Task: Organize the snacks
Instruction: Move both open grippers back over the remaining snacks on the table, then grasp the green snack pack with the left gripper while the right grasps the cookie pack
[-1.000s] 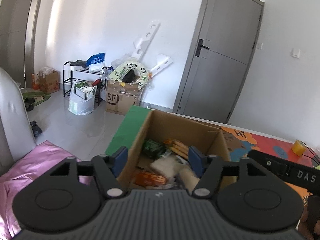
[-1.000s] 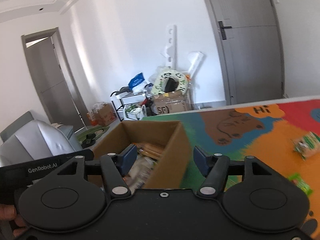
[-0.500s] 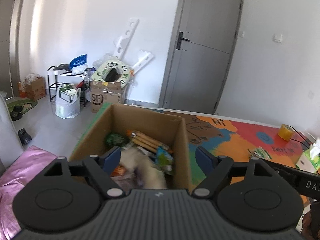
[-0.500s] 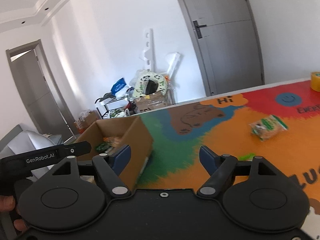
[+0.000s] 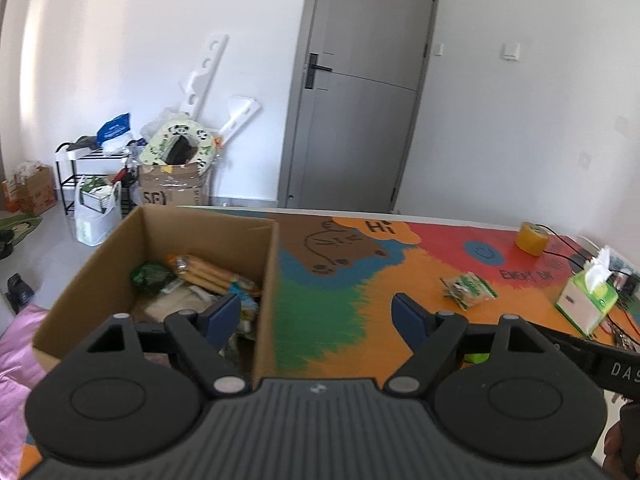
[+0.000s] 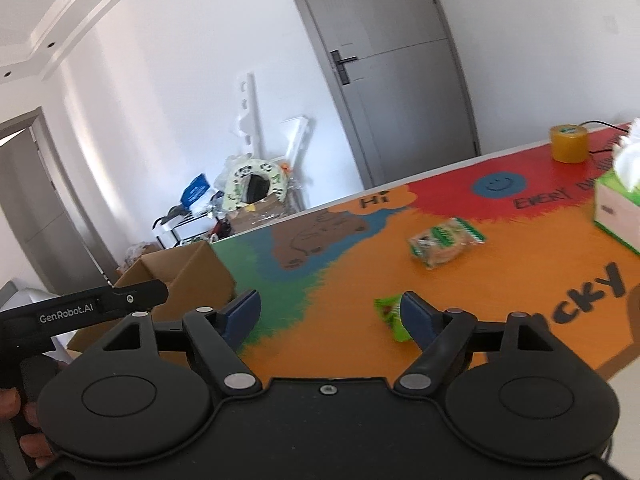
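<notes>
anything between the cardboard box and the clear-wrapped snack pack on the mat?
Nothing: bare painted mat between the cardboard box and the clear-wrapped snack pack. Clearest in the right wrist view; the left shows likewise.

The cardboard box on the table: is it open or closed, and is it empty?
Open and not empty. The cardboard box has no lid or flaps over its top, and several snack packets lie visible inside it.

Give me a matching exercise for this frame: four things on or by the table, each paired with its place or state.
Things:
1. cardboard box
2. green wrapper
3. tissue box
4. tape roll

Places or states:
A. far edge, on the red patch
B. right side, tissue sticking out
C. left end, snacks inside
D. just ahead of the right gripper

Pairs: 1-C, 2-D, 3-B, 4-A
</notes>
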`<state>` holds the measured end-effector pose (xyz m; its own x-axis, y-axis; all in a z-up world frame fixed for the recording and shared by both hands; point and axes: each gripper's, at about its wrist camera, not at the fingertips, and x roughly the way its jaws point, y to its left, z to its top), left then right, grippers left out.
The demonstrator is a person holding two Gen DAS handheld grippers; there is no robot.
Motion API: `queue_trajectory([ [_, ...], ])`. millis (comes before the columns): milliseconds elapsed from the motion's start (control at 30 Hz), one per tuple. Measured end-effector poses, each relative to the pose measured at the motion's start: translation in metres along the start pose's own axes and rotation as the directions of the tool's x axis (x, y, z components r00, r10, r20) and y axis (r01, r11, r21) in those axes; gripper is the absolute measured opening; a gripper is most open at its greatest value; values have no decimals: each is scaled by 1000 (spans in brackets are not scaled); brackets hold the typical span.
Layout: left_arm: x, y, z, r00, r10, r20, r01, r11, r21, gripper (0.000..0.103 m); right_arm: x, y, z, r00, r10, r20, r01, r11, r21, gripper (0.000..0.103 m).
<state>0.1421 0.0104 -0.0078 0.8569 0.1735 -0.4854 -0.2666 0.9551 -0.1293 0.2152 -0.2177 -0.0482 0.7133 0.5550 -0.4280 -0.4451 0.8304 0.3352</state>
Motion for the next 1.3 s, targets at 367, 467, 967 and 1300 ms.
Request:
queue_trajectory([
  [367,16,-33,-3,998,-47,-29,48,998,49,81,-9,-36,-2,998,-55,10,54,997,53,78],
  [467,21,-40,-3,998,-54,-35,56,997,57,81,-11,-44,-1,998,-68,13,67,996,63,78],
  [967,52,-67,-7,992,-88,-94,95,992,77,81,-11,-77,-1,991,-134,12,132,986,104,85],
  [1300,79,-79,-10,988,-73,-137,84,993,77,82,2,-99,-3,986,-164,-11,164,978,126,95],
])
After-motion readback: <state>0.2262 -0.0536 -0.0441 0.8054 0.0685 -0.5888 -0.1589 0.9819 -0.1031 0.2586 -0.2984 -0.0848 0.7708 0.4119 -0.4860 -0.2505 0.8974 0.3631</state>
